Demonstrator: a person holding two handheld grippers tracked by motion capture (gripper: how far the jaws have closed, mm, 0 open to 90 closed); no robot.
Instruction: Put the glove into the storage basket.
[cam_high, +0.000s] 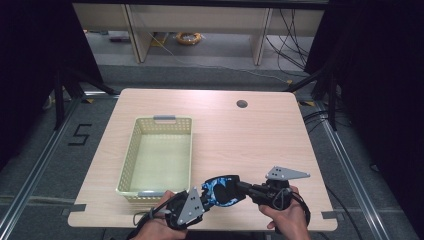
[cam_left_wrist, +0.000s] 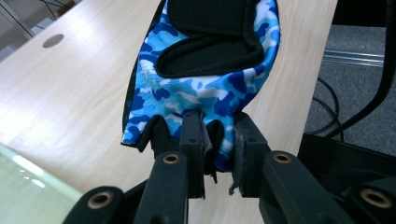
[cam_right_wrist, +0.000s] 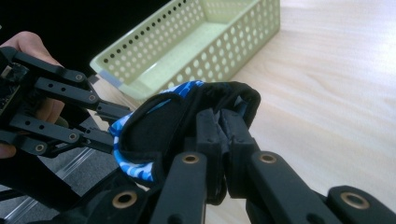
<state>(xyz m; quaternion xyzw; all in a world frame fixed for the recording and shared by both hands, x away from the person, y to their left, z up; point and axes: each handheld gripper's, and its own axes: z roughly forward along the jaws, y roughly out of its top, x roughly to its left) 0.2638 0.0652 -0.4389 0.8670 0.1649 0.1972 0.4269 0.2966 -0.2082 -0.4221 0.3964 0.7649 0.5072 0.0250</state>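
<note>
A blue camouflage glove (cam_high: 221, 190) with black palm and cuff hangs stretched between my two grippers just above the table's front edge. The left gripper (cam_high: 206, 196) is shut on the glove's blue finger end (cam_left_wrist: 205, 93), with fabric pinched between the jaws of the left gripper (cam_left_wrist: 217, 123). From the right, my right gripper (cam_high: 243, 189) is shut on the black cuff edge; in its own view the right gripper (cam_right_wrist: 220, 117) bites the folded black rim of the glove (cam_right_wrist: 154, 126). The left gripper (cam_right_wrist: 105, 122) faces it there, held by a hand.
A pale green perforated basket (cam_high: 131, 150) stands empty on the left half of the wooden table (cam_high: 250, 140), close to the left gripper; its rim (cam_right_wrist: 154, 42) lies behind the glove. A round cable hole (cam_high: 242, 104) sits at the far right.
</note>
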